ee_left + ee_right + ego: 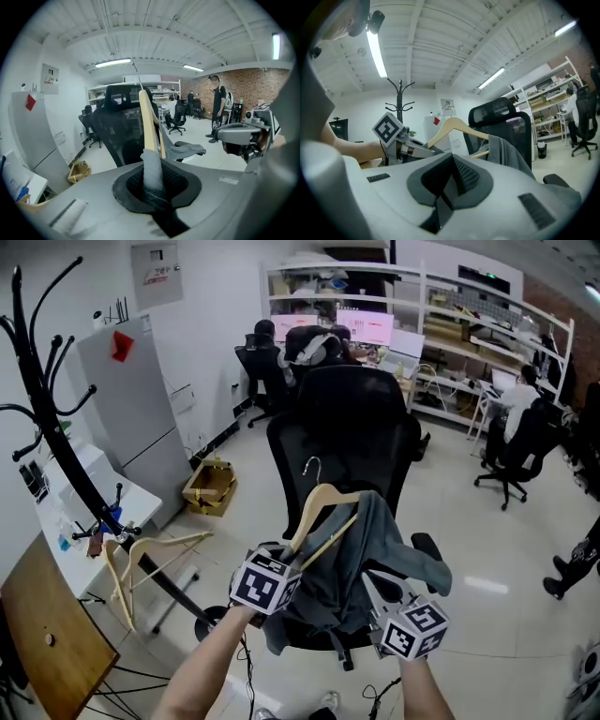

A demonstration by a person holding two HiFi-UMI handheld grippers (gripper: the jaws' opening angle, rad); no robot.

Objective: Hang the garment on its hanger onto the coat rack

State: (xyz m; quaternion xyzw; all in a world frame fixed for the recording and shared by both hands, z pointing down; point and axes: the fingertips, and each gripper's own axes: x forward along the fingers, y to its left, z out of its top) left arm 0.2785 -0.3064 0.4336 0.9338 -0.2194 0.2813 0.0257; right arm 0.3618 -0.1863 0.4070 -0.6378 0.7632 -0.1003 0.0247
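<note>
A wooden hanger (323,510) with a metal hook (310,465) is held up in front of me. A grey garment (367,563) hangs off its right side. My left gripper (281,563) is shut on the hanger's lower left arm; in the left gripper view a fold of grey cloth (152,171) is pinched with the wood (147,122) between the jaws. My right gripper (392,620) sits low on the right under the garment, shut, with nothing between its jaws (451,180). The black coat rack (47,413) stands at the far left, apart from the hanger.
A black office chair (352,423) stands right behind the hanger. A second wooden hanger (131,559) hangs low on the rack, beside a white table (112,512) and a wooden board (47,634). A grey cabinet (141,418) and a cardboard box (211,486) stand behind; people sit at desks further back.
</note>
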